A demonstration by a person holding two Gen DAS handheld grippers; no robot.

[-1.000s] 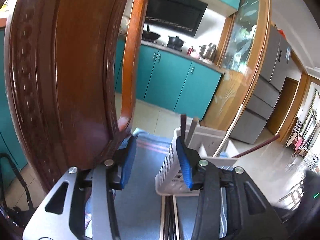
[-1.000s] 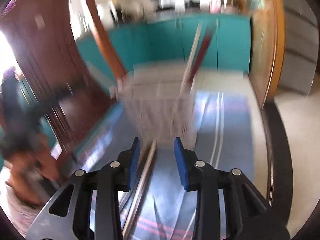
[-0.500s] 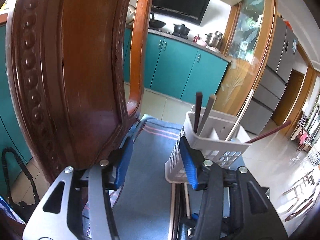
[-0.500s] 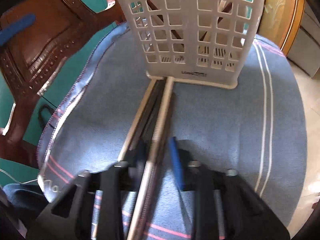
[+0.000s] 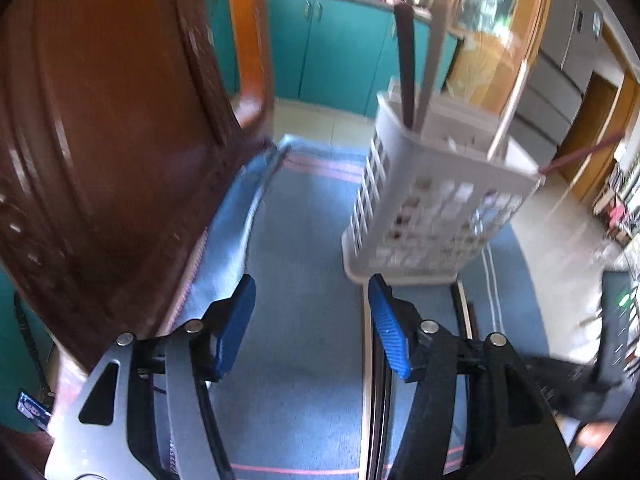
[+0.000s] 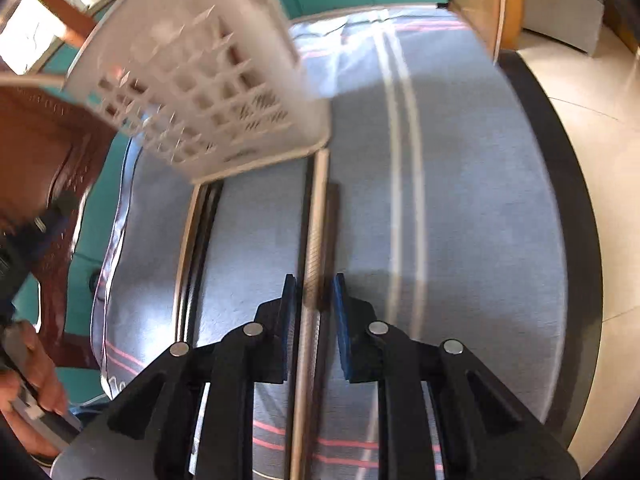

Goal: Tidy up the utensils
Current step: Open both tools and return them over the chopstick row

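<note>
A white slotted utensil basket [image 5: 432, 208] stands on the blue cloth [image 5: 304, 264] with several chopsticks upright in it. My left gripper [image 5: 312, 320] hovers over the cloth in front of the basket. Its jaws are opening, with nothing between them. A few chopsticks [image 5: 366, 364] lie flat under its right finger. In the right wrist view my right gripper [image 6: 316, 296] is low on the cloth [image 6: 460, 220]. It is shut on a pale and a dark chopstick [image 6: 316, 220] that point at the basket [image 6: 200, 72]. Another pair [image 6: 196, 240] lies apart to the left.
A carved wooden chair [image 5: 100, 140] stands close on the left of the table. The cloth's dark rim [image 6: 576, 220] curves along the right, with floor tiles beyond. A person's hand [image 6: 28, 380] shows at lower left in the right wrist view. Teal cabinets stand behind.
The left gripper tipped down toward the cloth and its jaws widened. The right gripper dropped onto the chopsticks and narrowed around two; these now lie apart from the others.
</note>
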